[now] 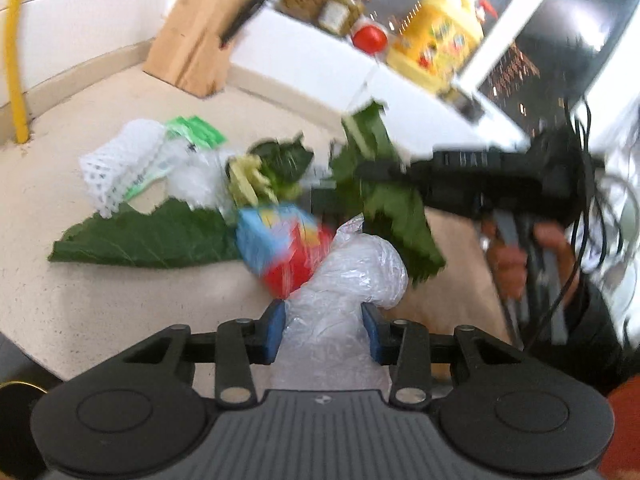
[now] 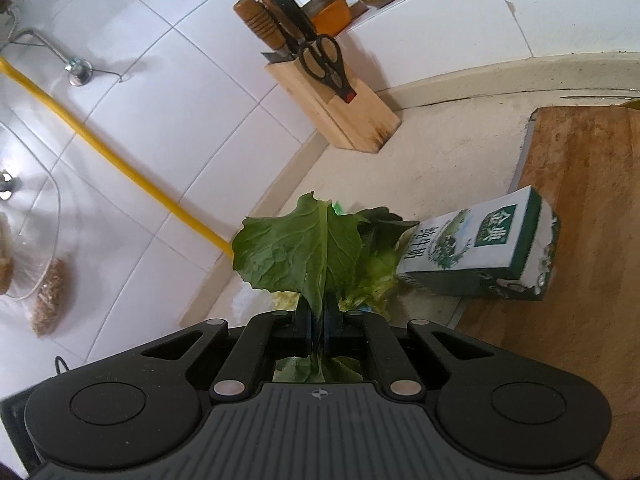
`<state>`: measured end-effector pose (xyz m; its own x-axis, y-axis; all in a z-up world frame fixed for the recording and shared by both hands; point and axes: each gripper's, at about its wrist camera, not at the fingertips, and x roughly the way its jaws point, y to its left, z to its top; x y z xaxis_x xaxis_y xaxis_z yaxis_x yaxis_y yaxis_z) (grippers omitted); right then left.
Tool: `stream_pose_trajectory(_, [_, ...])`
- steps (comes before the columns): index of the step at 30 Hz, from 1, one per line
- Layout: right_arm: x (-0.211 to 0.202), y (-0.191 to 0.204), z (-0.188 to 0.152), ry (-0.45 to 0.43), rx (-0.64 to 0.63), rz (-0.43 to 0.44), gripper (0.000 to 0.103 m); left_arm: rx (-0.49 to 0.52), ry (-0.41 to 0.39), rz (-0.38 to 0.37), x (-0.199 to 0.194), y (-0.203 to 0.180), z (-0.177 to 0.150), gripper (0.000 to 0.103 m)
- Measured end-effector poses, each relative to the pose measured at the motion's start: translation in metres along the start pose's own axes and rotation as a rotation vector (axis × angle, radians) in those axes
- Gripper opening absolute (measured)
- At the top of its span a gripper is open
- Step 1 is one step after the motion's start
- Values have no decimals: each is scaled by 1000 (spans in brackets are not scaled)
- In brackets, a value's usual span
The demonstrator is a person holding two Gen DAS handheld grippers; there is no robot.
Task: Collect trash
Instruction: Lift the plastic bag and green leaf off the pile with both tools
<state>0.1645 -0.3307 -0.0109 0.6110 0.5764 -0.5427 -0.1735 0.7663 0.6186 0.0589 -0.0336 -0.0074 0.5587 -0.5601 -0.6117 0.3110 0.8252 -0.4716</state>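
Observation:
My left gripper (image 1: 322, 322) is shut on a crumpled clear plastic bag (image 1: 352, 272), its blue pads pressing both sides. Beyond it on the counter lies a trash pile: a blue and red packet (image 1: 280, 244), a flat green leaf (image 1: 148, 238), a white foam net (image 1: 116, 164), clear packaging with a green label (image 1: 192, 132) and vegetable scraps (image 1: 264, 172). My right gripper (image 2: 318, 320) is shut on a green leaf (image 2: 296, 248), held off the counter. In the left wrist view that right gripper (image 1: 370, 170) hangs over the pile with the leaf (image 1: 392, 208).
A green milk carton (image 2: 480, 256) lies at the edge of a wooden cutting board (image 2: 580, 220). A knife block (image 2: 340, 108) with scissors stands by the tiled wall, beside a yellow pipe (image 2: 100, 152). Jars and a yellow oil bottle (image 1: 440, 32) line the ledge. A hand (image 1: 512, 256) holds the right gripper.

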Motion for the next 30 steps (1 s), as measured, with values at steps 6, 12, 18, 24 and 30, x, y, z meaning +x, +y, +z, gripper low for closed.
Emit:
stream_pose_trajectory(6, [3,14,-1,1,-34,6,7,-77,-83,49,-3,12,4,35])
stream_pose_trajectory(12, [16,30,-12,38,-75,-4,7,-96,-90,104,-1,25,2,35])
stream_pose_trajectory(18, [24,39,-20,61,-84,-29,7,-82,-84,143,-5,33,-1,35])
stream_pose_trajectory(24, [26,60,-25,63,-120,-42,7,-93,-106,169,-23,46,-8,35])
stream_pose_trajectory(30, [31,83,-32,68,-158,-45,7,-110,-153,193,-48,57,-17,35])
